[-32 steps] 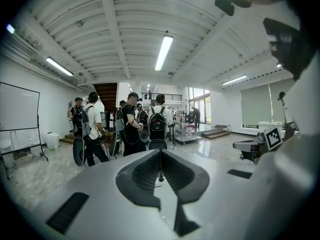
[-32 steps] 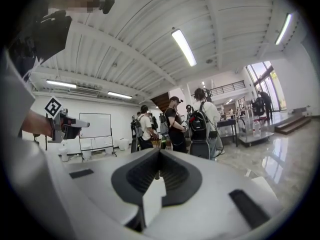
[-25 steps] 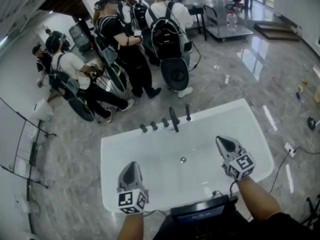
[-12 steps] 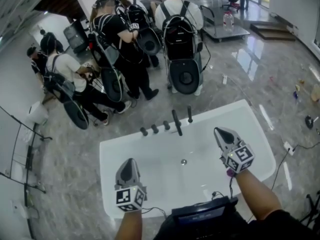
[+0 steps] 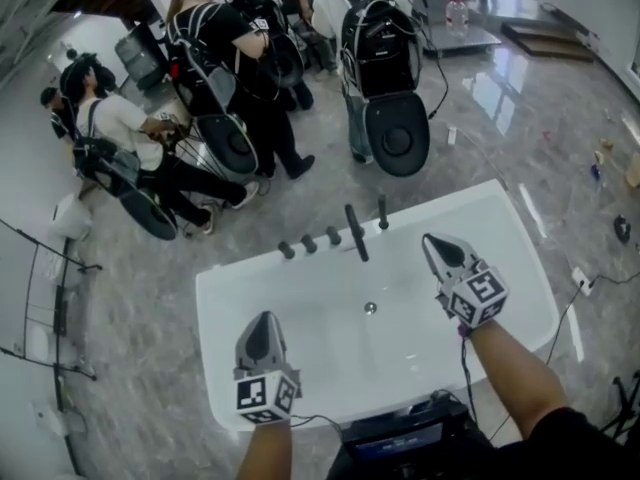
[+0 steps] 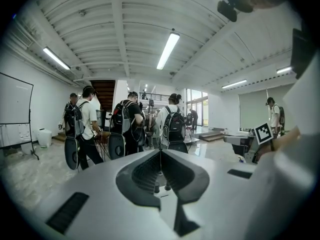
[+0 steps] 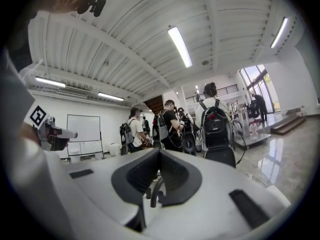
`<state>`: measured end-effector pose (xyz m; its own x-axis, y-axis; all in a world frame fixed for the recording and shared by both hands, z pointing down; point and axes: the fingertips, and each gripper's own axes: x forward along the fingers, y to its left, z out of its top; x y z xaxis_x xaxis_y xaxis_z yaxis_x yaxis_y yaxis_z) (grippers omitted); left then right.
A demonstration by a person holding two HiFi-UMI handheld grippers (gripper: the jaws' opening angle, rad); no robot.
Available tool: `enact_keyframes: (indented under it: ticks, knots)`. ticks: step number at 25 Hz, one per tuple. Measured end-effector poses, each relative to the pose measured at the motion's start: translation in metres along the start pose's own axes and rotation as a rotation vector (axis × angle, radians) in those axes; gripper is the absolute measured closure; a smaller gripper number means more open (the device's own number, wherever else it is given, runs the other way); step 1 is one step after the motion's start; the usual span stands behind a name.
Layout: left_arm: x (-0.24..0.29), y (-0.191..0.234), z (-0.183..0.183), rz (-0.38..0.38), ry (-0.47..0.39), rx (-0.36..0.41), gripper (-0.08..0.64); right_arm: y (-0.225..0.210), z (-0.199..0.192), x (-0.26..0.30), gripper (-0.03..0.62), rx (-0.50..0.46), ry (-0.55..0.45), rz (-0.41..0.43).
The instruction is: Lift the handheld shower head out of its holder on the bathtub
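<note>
Over the white rectangular bathtub, the left gripper and right gripper are both closed and empty. The slim black handheld shower head stands upright in its holder on the far rim, just ahead-left of the nearer right gripper.

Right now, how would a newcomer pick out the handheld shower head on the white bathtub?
Start at the white rectangular bathtub on the grey marble floor; five dark fittings line its far rim. The slim dark handheld shower head stands upright at the row's right end, beside the long spout slanting over the basin, unlike the three stubby knobs further left.
</note>
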<state>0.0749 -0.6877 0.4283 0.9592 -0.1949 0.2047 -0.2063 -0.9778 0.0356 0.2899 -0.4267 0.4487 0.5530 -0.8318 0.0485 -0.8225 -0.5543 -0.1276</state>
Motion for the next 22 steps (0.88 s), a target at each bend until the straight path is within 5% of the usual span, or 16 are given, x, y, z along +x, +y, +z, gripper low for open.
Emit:
enact_keyframes:
  ticks: [14,22]
  knots:
    - [0.054,0.003,-0.051,0.021,0.051,-0.022,0.545,-0.056,-0.077,0.052,0.584,0.013,0.066,-0.060]
    - [0.086,0.000,-0.061,0.027,-0.006,0.069,0.545,-0.070,-0.096,0.078,0.583,-0.060,0.077,-0.036]
